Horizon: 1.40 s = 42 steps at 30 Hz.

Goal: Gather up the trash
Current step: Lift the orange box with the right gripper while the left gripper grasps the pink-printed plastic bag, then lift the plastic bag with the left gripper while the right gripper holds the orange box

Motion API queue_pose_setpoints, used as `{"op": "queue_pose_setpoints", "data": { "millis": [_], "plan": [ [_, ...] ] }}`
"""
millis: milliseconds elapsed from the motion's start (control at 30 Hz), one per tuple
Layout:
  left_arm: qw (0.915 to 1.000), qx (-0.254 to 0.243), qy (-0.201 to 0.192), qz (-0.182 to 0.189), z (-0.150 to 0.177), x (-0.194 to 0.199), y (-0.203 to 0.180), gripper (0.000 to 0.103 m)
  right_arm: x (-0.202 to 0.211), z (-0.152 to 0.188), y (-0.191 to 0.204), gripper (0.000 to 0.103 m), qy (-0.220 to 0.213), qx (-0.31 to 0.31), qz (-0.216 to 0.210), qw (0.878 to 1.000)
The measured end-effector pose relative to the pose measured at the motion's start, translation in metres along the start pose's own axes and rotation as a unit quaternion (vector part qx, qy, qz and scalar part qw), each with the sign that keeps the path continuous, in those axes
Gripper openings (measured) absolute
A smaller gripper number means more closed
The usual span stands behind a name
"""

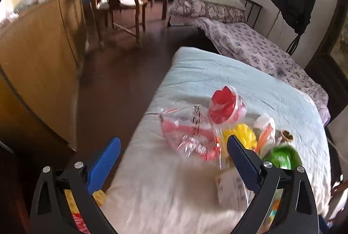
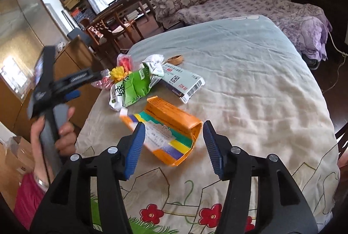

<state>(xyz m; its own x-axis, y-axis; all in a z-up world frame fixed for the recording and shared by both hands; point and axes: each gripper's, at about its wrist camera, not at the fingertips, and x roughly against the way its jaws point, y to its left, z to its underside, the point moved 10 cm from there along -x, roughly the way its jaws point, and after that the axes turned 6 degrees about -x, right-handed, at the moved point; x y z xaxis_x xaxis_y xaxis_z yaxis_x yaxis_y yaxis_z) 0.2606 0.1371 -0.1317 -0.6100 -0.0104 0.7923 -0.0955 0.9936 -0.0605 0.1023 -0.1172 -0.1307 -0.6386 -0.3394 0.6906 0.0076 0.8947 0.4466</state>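
In the left wrist view, the left gripper hung spread and empty over the near edge of the pale cloth-covered bed. Just ahead of it lay a crinkled clear plastic wrapper with red print, a clear cup with red inside, a yellow crumpled piece and a green packet — all bunched together, blurred. To take the wrapper well, the gripper would probably have to come down low and close on a bunched fold, not on a flat sheet.

In the right wrist view, the right gripper was also spread, holding nothing, its fingers either side of a flattened orange carton with coloured stripes; whether they touched it could not be told. Squeezing across the carton's narrow width seemed the surest grasp. This view alone showed the white barcoded box, the green packet's torn open top and the person's left hand on its handle — the left view barely showed the carton.
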Motion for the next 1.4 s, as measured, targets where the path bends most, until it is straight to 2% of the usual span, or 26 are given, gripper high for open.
{"op": "queue_pose_setpoints", "data": {
  "millis": [33, 67, 133, 200, 300, 400, 567, 633, 700, 800, 967, 1000, 1067, 1100, 1133, 1267, 1400],
  "plan": [
    [1.0, 0.003, 0.002, 0.006, -0.002, -0.005, -0.001, 0.092, -0.001, 0.0, 0.0, 0.057, 0.002, -0.001, 0.0, 1.0],
    [0.9998, 0.004, 0.006, 0.016, -0.004, -0.011, -0.003, 0.085, -0.002, 0.0, -0.001, 0.057, 0.003, -0.004, -0.001, 1.0],
    [0.999, 0.003, 0.017, 0.04, -0.003, -0.021, -0.008, 0.056, -0.005, 0.0, -0.001, 0.057, 0.009, -0.009, -0.004, 1.0],
    [0.9975, -0.001, 0.023, 0.067, -0.001, -0.022, -0.014, 0.054, -0.008, 0.0, -0.002, 0.057, 0.013, -0.014, -0.004, 1.0],
    [0.9965, -0.01, -0.006, 0.082, -0.005, -0.004, -0.018, 0.053, -0.011, 0.001, -0.001, 0.057, 0.02, -0.021, -0.01, 1.0],
    [0.9931, -0.017, -0.027, 0.113, -0.003, 0.021, -0.03, 0.053, -0.012, 0.0, -0.004, 0.065, 0.02, -0.025, -0.003, 0.999],
    [0.9895, -0.062, -0.082, 0.102, 0.004, 0.068, -0.052, 0.054, -0.017, 0.005, -0.002, 0.071, 0.033, -0.032, -0.019, 0.999],
    [0.9876, -0.065, -0.088, 0.113, 0.008, 0.079, -0.058, 0.054, -0.019, 0.008, 0.006, 0.08, 0.037, -0.017, -0.025, 0.999],
    [0.9866, -0.066, -0.092, 0.117, 0.014, 0.087, -0.059, 0.054, -0.021, 0.011, 0.014, 0.084, 0.037, 0.005, -0.022, 0.999],
    [0.9859, -0.068, -0.095, 0.12, 0.022, 0.095, -0.058, 0.054, -0.031, 0.014, 0.027, 0.087, 0.041, 0.055, -0.004, 0.998],
    [0.9863, -0.068, -0.087, 0.123, 0.03, 0.095, -0.057, 0.054, -0.044, 0.012, 0.028, 0.087, 0.027, 0.123, 0.063, 0.99],
    [0.9862, -0.068, -0.086, 0.124, 0.03, 0.095, -0.057, 0.054, -0.044, 0.012, 0.028, 0.085, 0.024, 0.128, 0.069, 0.989],
    [0.9861, -0.068, -0.086, 0.125, 0.032, 0.096, -0.056, 0.054, -0.042, 0.012, 0.029, 0.067, 0.018, 0.134, 0.07, 0.988],
    [0.9862, -0.068, -0.086, 0.124, 0.032, 0.096, -0.056, 0.054, -0.042, 0.012, 0.029, 0.031, 0.02, 0.135, 0.07, 0.988],
    [0.9862, -0.068, -0.086, 0.124, 0.032, 0.096, -0.056, 0.054, -0.043, 0.015, 0.028, 0.02, 0.035, 0.128, 0.055, 0.99],
    [0.9869, -0.066, -0.082, 0.122, 0.034, 0.094, -0.054, 0.054, -0.034, 0.017, 0.029, 0.019, 0.03, 0.122, 0.044, 0.991],
    [0.9868, -0.068, -0.082, 0.122, 0.036, 0.095, -0.054, 0.054, -0.023, 0.019, 0.033, 0.018, 0.03, 0.105, 0.003, 0.994]
  ]
}}
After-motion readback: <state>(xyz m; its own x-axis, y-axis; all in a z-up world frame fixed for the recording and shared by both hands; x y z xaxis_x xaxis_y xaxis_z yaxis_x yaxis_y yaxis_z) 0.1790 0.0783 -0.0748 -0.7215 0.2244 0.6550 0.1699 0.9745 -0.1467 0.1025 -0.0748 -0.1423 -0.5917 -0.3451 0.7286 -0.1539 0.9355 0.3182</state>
